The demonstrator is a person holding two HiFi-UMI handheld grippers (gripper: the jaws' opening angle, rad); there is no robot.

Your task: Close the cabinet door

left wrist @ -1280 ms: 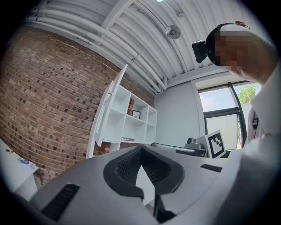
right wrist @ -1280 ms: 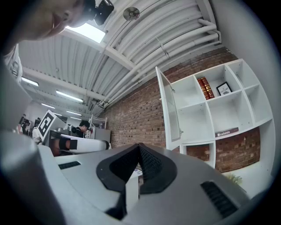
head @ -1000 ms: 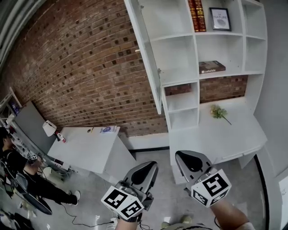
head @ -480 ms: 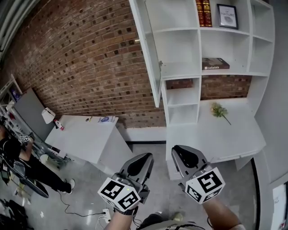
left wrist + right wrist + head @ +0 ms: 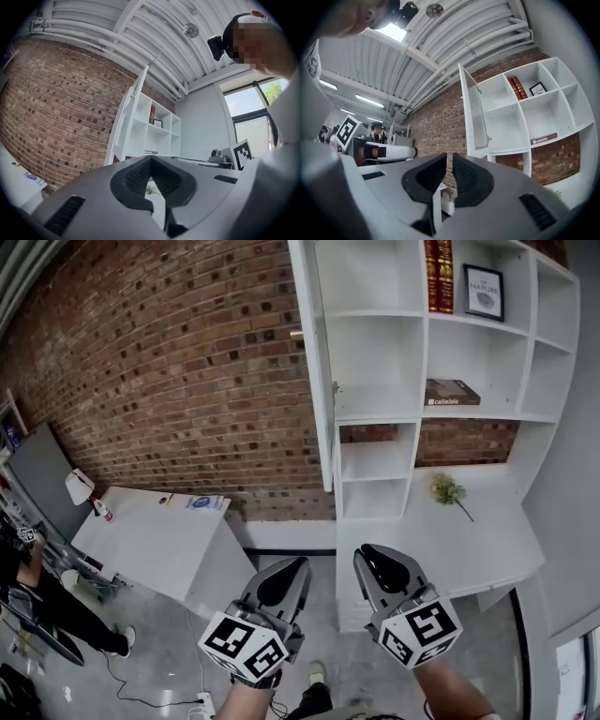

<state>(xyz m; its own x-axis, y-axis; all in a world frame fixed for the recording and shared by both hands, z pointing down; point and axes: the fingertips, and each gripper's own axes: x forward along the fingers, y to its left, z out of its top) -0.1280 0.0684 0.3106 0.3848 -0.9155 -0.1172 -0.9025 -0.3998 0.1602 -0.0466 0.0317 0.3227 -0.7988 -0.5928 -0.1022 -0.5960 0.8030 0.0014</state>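
On the white shelf unit (image 5: 419, 381), the framed print (image 5: 484, 292) in the top row reads "NATURE". One row lower, the spine of a book lying flat (image 5: 451, 392) reads "callalala". The same label shows in the right gripper view. Two red books (image 5: 438, 273) stand just left of the print; their gold lettering is too small for us to read.

The cabinet door (image 5: 314, 362) hangs at the unit's left edge, swung wide open. We see it nearly edge-on from the head, and it covers none of the compartments. Both tools are well short of the unit and touch nothing. Our left gripper (image 5: 292, 566) has its jaw tips pressed together and empty. Our right gripper (image 5: 373, 559) has its jaws all but together, with only a thin slit between them and nothing in it.

Compared with a second ago, the unit stands straighter and nearer the middle of the head view. The door shows less of its face but is just as open. The white table (image 5: 150, 531) left of the unit has slid further left, and the person (image 5: 28, 587) beyond it is now at the picture's edge.
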